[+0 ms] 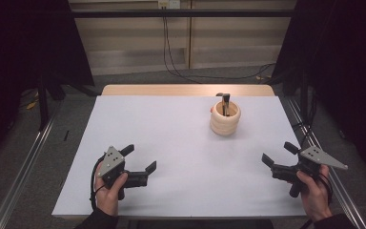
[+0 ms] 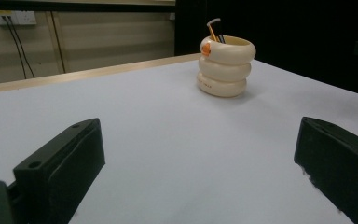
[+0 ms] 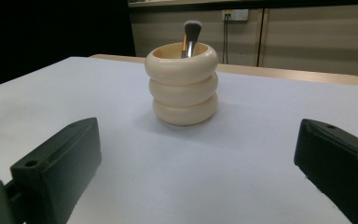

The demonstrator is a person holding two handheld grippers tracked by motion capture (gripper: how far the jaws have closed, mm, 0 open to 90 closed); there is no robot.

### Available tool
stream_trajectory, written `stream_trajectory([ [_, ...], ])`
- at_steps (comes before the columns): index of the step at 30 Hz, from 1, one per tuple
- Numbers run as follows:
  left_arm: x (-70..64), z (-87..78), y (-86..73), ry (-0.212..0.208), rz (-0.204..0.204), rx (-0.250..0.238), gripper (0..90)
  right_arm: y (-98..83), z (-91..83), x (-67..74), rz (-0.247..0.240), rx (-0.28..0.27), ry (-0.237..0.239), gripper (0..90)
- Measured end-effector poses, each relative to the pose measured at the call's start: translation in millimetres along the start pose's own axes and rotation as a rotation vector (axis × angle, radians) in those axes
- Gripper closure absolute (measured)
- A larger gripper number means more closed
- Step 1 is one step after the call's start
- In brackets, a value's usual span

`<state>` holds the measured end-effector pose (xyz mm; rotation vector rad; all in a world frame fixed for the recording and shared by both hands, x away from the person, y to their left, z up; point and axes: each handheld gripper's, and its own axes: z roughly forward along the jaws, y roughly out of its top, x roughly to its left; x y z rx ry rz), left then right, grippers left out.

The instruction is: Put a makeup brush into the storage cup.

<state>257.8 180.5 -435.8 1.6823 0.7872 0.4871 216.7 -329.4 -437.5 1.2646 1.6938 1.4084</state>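
White-topped table [image 1: 171, 143], wooden edge at far side. Grey floor [image 1: 138, 76] around it, metal rails [image 1: 24, 162] along both sides. Beige panelled wall [image 1: 133, 43] behind, socket [image 1: 168, 4] up top, black cables [image 1: 171, 57] hanging to floor. Dark curtains [image 1: 24, 43] left and right. Dim light.

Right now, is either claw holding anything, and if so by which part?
Nothing is held. The left claw and right claw are both open above the table, well short of the cup with the brush in it.

I see the white table [image 1: 171, 143] evenly lit from above, its surroundings dark. My close jaws look soft; the holder [image 3: 182, 88] casts a faint shadow.
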Motion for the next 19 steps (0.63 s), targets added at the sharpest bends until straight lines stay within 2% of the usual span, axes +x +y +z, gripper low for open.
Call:
stream_trajectory([
  [4,0.2,-0.8,0.1,0.000,0.000,-0.004,1.5,-3.3,-5.6,0.1,0.000,0.009,0.008,0.4],
  [5,1.2,-1.0,0.4,-0.006,0.008,-0.004,1.5,-4.3,-6.8,-0.5,-0.002,0.011,0.002,0.5],
  [7,0.7,-1.4,0.6,-0.005,-0.004,-0.008,1.5,-6.8,-7.4,-1.5,-0.019,0.016,-0.018,0.7],
  [9,0.5,-1.4,0.7,-0.008,-0.005,-0.009,1.5,-7.6,-7.6,-1.2,-0.008,0.028,-0.012,0.7],
  [14,1.5,-1.3,0.5,-0.001,0.001,-0.003,1.5,-8.4,-4.8,-0.5,-0.024,0.035,0.003,0.7],
  [19,1.3,-0.8,0.5,0.001,-0.003,-0.006,1.5,-8.6,-5.2,-2.6,-0.016,0.038,0.001,0.8],
])
